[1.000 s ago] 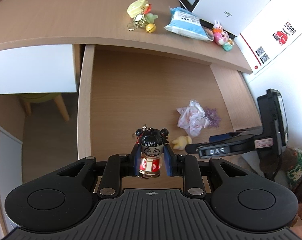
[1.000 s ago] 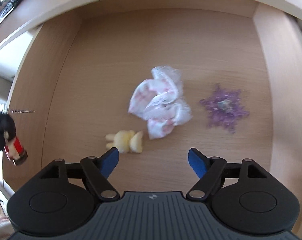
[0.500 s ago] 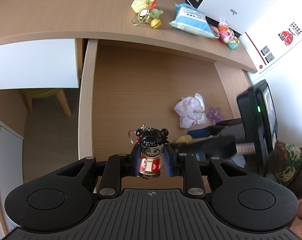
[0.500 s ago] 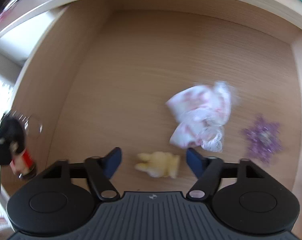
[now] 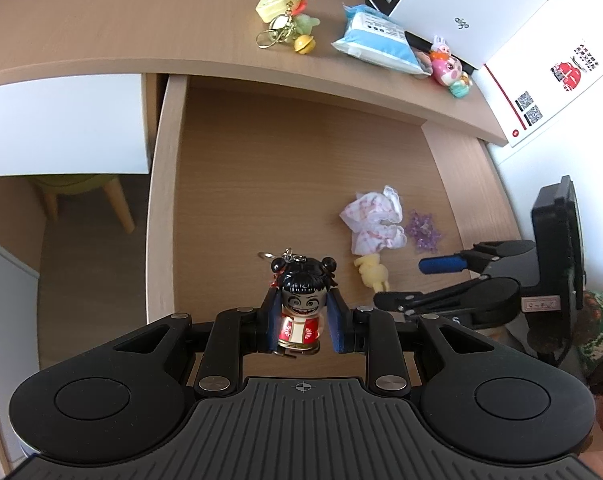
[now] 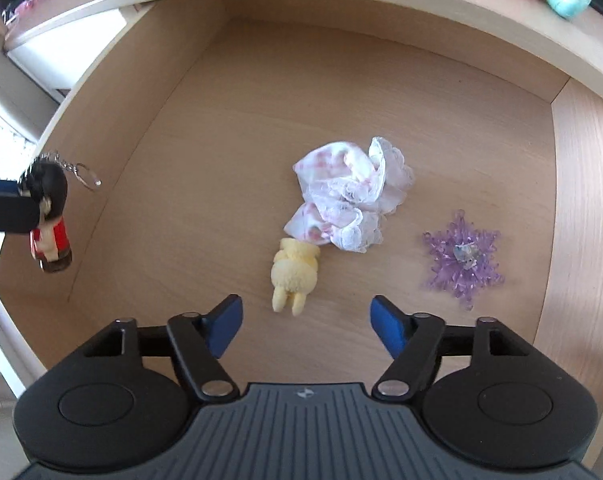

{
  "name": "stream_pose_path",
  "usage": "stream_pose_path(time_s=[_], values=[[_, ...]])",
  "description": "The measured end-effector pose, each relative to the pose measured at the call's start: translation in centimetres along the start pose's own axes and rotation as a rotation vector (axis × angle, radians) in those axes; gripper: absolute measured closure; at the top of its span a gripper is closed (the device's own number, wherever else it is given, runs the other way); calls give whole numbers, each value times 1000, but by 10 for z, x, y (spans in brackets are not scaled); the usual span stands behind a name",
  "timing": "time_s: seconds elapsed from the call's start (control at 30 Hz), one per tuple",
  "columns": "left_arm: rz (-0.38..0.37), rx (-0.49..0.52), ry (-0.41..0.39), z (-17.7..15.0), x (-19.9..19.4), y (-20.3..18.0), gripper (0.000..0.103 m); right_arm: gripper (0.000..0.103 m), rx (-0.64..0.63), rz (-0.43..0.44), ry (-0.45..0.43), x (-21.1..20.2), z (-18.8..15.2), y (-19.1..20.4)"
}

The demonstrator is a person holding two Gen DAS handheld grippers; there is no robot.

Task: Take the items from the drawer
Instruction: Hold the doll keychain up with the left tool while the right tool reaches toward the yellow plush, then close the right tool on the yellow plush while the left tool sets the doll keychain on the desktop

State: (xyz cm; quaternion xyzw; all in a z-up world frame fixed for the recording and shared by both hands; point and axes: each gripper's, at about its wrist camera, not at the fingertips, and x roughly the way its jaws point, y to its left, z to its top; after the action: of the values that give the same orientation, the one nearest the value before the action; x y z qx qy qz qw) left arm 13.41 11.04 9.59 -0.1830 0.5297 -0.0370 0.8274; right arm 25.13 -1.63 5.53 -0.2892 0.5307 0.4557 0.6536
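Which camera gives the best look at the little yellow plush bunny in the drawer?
The right wrist view: the yellow plush bunny lies large and unobstructed just ahead of the opening jaws, not between them, touching the lacy cloth. The left wrist view shows it small and far off, beside the right gripper.

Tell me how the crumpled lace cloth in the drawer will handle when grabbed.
The cloth looks thin and crumpled, so probably floppy and light; it will likely sag from the pads. Its lace edge touches the yellow plush, which may get nudged.
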Motion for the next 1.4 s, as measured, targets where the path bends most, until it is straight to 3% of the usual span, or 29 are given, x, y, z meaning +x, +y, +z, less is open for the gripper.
stream_pose_path(time_s=[0.17,0.23,0.3,0.37,0.5,0.67,0.8,0.83,1.1,1.2,1.4], values=[[3,-7,5,-2,-2,4,76,24,36,-17,-17,15,13,6],[2,-12,16,-3,-1,5,76,32,39,-43,2,25,20,10],[-3,-10,26,-2,0,5,76,63,2,-56,22,30,24,17],[-5,-4,29,-1,0,5,76,75,-61,-76,35,31,25,27],[-11,2,25,5,1,5,76,75,-128,-66,3,14,20,38],[-36,24,-7,22,-3,2,76,75,-46,-20,-137,-41,20,28],[-64,26,-125,56,-25,6,76,75,32,-33,-277,-77,26,32],[-59,23,-160,66,-31,8,76,75,50,-38,-296,-85,9,32],[-35,-15,-396,165,-46,28,76,75,209,-57,-360,-99,-7,12],[-3,-12,-413,187,-24,39,75,75,249,-83,-357,-93,-16,17],[84,11,-321,195,36,57,74,75,325,-130,-348,-98,-33,8]])
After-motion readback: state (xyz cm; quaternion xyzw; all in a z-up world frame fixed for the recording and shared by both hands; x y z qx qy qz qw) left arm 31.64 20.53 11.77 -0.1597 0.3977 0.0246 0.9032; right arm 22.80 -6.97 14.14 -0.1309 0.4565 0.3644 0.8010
